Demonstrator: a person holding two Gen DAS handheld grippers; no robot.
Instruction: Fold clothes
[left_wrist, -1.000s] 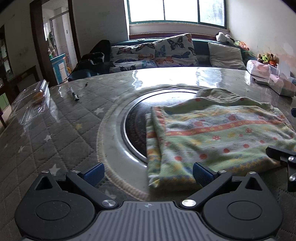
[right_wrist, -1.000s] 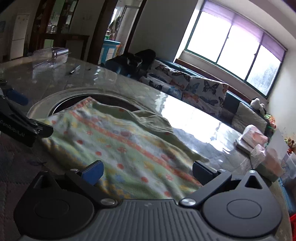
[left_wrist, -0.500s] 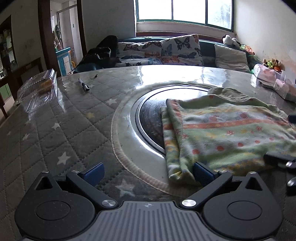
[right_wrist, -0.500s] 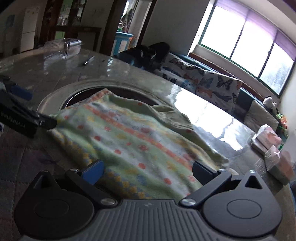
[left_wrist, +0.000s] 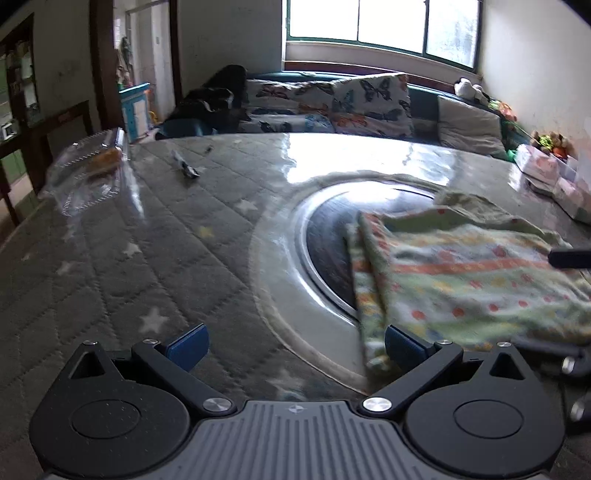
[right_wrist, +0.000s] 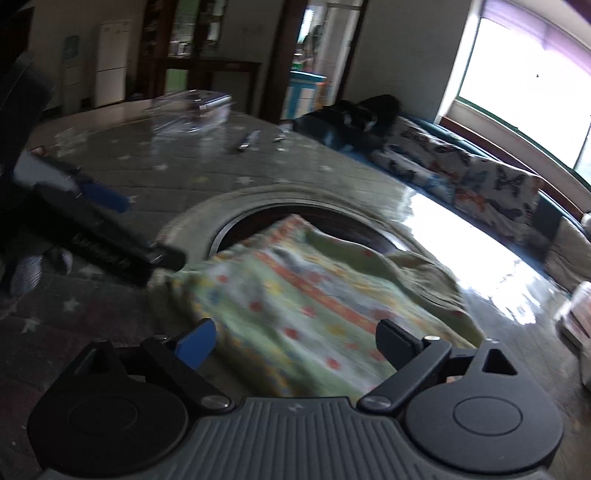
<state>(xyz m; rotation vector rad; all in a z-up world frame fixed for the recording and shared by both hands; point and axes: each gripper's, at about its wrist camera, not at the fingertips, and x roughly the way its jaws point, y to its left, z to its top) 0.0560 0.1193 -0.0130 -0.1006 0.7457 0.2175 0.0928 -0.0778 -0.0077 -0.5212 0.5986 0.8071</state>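
1. Nearest to us, the left hand-held gripper (left_wrist: 293, 343) has its fingers spread wide with nothing between them. Its right blue pad sits just at the near left corner of the garment (left_wrist: 461, 280).
2. The right hand-held gripper (right_wrist: 295, 341) is likewise spread apart and empty, low over the garment's near edge.
3. The garment, a green printed piece with orange bands and red dots, lies fairly flat on the counter (left_wrist: 147, 258). It partly covers the dark round inset (left_wrist: 328, 254) at the centre. Its left edge shows doubled layers; a plain green part (right_wrist: 424, 273) bunches at the far side.
4. We judge that this scene fits either a fold about to be taken or one just laid down; the pictures do not settle which.
5. For any fold to go well, we advise that both grippers seize all layers at matching corners, lift evenly, and smooth the far bunching.
6. Further off lie a clear plastic box (left_wrist: 88, 173) and a small dark pen-like item (left_wrist: 186, 168), well apart from the garment.
7. Both views are blurred; fine detail is uncertain.
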